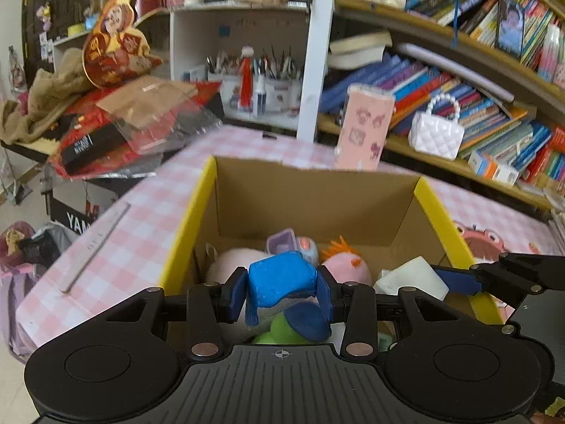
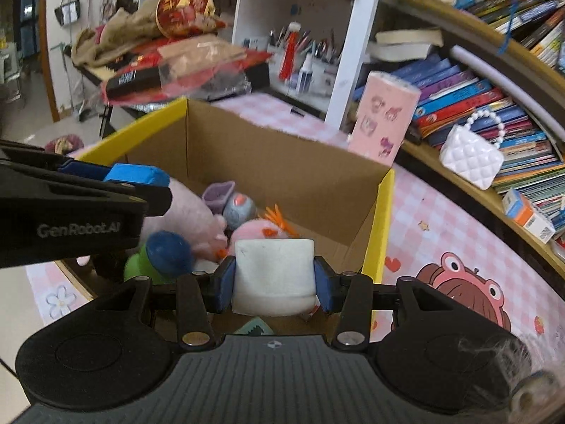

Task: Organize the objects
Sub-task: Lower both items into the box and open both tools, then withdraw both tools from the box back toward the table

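Observation:
A cardboard box with yellow rims (image 1: pixel 190 219) (image 2: pixel 383 219) stands on the pink checked table. My left gripper (image 1: pixel 281 288) is shut on a blue block (image 1: pixel 280 277) and holds it over the box's near part; it also shows in the right wrist view (image 2: pixel 137 175). My right gripper (image 2: pixel 273 279) is shut on a white block (image 2: pixel 273 275), also over the box, to the right of the left one (image 1: pixel 411 277). Inside lie a pink plush (image 2: pixel 192 212), a pink toy with orange hair (image 1: pixel 348 265), a lilac cup (image 2: pixel 219 192) and a green toy with a blue cap (image 2: pixel 169 251).
A pink carton (image 1: pixel 363 127) stands behind the box. A white quilted purse (image 1: pixel 436 134) sits on the bookshelf at right. Red packages and a clear bag (image 1: pixel 141 123) pile at left. A ruler (image 1: pixel 95 247) lies on the tablecloth left of the box.

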### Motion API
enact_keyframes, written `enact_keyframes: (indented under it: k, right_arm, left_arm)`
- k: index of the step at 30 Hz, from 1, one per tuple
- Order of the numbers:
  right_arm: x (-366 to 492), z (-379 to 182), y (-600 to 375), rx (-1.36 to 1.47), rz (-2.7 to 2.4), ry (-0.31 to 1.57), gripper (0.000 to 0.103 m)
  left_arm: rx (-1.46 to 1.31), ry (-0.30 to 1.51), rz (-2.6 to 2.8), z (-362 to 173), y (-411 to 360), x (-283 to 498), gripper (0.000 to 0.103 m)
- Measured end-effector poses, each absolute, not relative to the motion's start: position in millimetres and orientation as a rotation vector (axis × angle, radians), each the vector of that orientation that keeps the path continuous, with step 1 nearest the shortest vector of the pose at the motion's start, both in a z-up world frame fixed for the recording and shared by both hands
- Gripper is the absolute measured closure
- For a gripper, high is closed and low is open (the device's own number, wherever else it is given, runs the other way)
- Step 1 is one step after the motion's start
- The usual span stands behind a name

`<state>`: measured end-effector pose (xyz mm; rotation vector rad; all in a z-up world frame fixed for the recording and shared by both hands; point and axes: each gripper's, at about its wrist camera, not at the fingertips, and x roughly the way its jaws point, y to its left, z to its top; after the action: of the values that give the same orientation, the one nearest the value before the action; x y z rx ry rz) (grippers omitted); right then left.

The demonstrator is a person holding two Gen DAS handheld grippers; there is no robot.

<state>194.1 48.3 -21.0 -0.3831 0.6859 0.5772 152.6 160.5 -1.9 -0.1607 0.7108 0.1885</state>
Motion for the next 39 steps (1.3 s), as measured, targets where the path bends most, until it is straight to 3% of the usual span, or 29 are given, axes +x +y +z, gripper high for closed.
enact_keyframes:
  k: [16, 22, 24, 29, 39]
  right_arm:
    - [205.0, -33.8, 60.7, -0.457, 0.588, 0.704, 0.057]
    - [201.6, -29.6, 58.4, -0.418, 0.567, 0.716, 0.055]
    - [192.3, -22.8, 54.1, -0.393, 0.565, 0.684, 0.052]
    - [160.8, 2.4, 38.8, -0.33, 0.529, 0.582, 0.051]
    - [91.4, 30.5, -14.7, -0.152, 0.308, 0.506, 0.045]
  left_arm:
    - [-0.166, 0.778, 0.169, -21.7, 159.5, 163.8, 0.061]
    - [-0.184, 0.737, 0.164, -13.0, 162.5, 151.9, 0.04]
    - [-0.171, 0.699, 0.179, -5.5, 159.9, 143.0, 0.027]
    - [-0.18, 0.615, 0.169, 17.8, 157.4, 121.9, 0.024]
    - [-0.151, 0.497, 0.137, 48.2, 134.4, 65.5, 0.007]
